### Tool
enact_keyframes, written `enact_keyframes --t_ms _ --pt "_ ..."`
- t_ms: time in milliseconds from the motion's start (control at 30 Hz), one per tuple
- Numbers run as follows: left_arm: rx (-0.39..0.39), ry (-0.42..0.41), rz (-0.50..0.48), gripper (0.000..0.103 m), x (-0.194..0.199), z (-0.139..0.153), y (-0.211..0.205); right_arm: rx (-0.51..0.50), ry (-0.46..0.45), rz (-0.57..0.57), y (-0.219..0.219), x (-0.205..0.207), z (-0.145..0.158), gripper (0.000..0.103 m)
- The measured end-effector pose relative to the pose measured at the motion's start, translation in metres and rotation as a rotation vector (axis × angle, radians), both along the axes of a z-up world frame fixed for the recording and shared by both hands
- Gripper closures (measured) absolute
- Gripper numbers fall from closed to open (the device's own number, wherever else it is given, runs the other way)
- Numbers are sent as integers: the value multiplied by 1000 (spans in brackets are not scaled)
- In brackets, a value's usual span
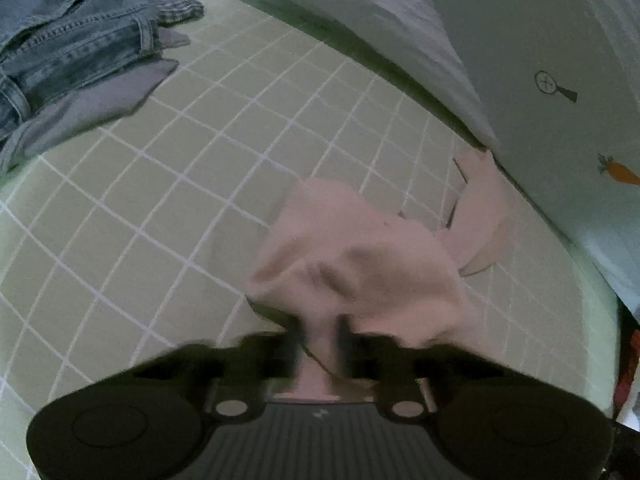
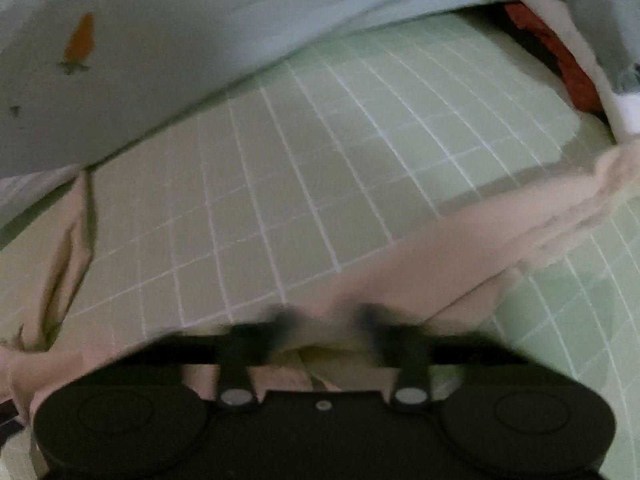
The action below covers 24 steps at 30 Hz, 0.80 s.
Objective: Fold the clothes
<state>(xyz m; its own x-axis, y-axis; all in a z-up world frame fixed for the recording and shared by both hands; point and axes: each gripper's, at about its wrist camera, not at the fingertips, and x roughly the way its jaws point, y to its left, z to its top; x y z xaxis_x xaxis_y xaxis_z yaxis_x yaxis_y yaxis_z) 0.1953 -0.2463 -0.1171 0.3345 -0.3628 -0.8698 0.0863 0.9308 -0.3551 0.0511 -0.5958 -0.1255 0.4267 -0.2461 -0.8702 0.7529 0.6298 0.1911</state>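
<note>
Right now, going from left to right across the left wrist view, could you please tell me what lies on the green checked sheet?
Jeans on grey clothes → pink garment bunched in the left gripper → pale blanket with a carrot print.
</note>
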Motion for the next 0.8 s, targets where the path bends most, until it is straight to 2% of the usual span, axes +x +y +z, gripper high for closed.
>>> enact_keyframes --t_ms 33,133,233,333,433,500,533,600,633,667,733,800 --pt "-7 -15 -2 96 -2 4 1 8 -34 2 -1 -6 3 98" --pt "-43 -117 -49 97 -20 33 11 -10 -159 -27 -2 -47 32 99" --pt "-19 -216 -152 96 -53 62 26 -83 -232 -26 5 -90 65 100" --pt "14 -162 -201 96 -83 50 38 -121 -189 3 30 -136 68 99" --pt "87 -46 -204 95 -103 10 42 -46 -32 25 29 -156 20 99" --pt "95 -11 -201 94 -110 -2 44 46 -5 -19 27 -166 4 98" --pt "91 -12 -198 94 -111 -1 45 34 -22 -27 27 -167 8 92" --pt "85 -20 -187 89 -108 2 47 -83 -67 -9 33 -163 27 72" --pt "86 -23 -183 88 -106 4 47 -142 -89 0 35 -161 37 53" --pt "87 -26 -180 83 -104 6 46 -197 -111 14 38 -158 46 43" --pt "109 -43 -178 72 -101 10 46 -254 -137 80 43 -142 55 41" --pt "129 -82 -182 53 -106 16 43 -264 -161 157 52 -125 59 37"
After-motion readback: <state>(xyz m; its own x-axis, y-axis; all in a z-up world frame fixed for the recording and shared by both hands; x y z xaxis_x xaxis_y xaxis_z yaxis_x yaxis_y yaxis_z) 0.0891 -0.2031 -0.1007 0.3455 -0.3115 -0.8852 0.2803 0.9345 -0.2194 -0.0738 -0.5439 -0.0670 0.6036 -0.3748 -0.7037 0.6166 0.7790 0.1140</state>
